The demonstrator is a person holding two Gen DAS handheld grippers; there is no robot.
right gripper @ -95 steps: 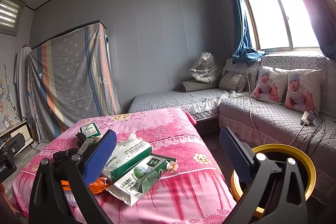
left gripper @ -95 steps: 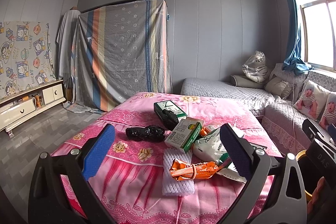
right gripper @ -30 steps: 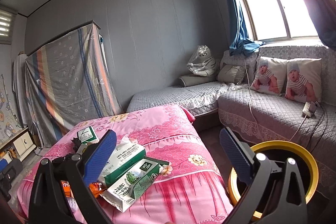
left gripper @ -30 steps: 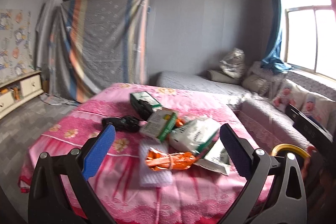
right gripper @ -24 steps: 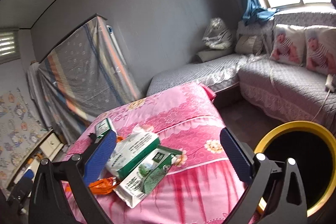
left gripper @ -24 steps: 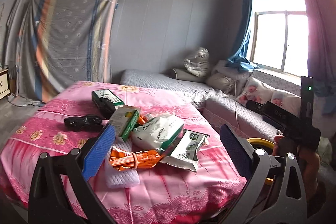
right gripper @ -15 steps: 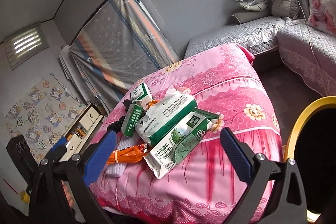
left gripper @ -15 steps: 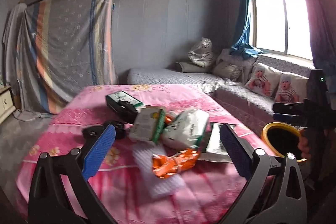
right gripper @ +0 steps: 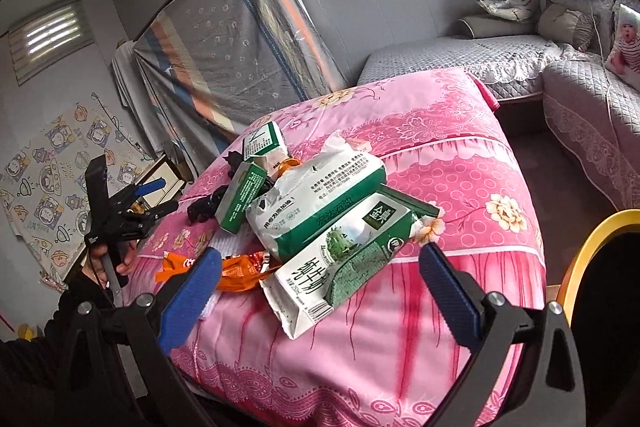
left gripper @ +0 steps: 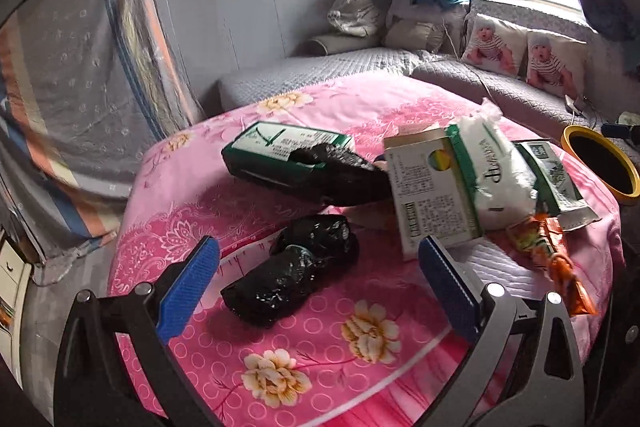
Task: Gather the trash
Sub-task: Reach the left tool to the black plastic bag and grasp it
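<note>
Trash lies piled on a pink flowered table (left gripper: 320, 359). My left gripper (left gripper: 318, 287) is open and empty, just short of a crumpled black plastic bag (left gripper: 292, 271). Behind that bag lie a dark green carton (left gripper: 280, 155), a white-and-green box (left gripper: 432, 191), a white wipes pack (left gripper: 496, 175) and an orange wrapper (left gripper: 548, 247). My right gripper (right gripper: 320, 291) is open and empty, over the table's near edge (right gripper: 400, 355), facing a green-and-white milk carton (right gripper: 344, 259) and the wipes pack (right gripper: 316, 203). The left gripper also shows in the right wrist view (right gripper: 148, 195).
A yellow-rimmed black bin (left gripper: 600, 163) stands on the floor by the table, also at the right edge of the right wrist view (right gripper: 580, 259). A grey sofa (left gripper: 500, 87) with cushions runs along the window wall. A draped wardrobe (right gripper: 240, 35) stands behind.
My left gripper has come in low and close to the black bag from the table's left side. My right gripper has tilted down toward the milk carton. Both stayed open.
</note>
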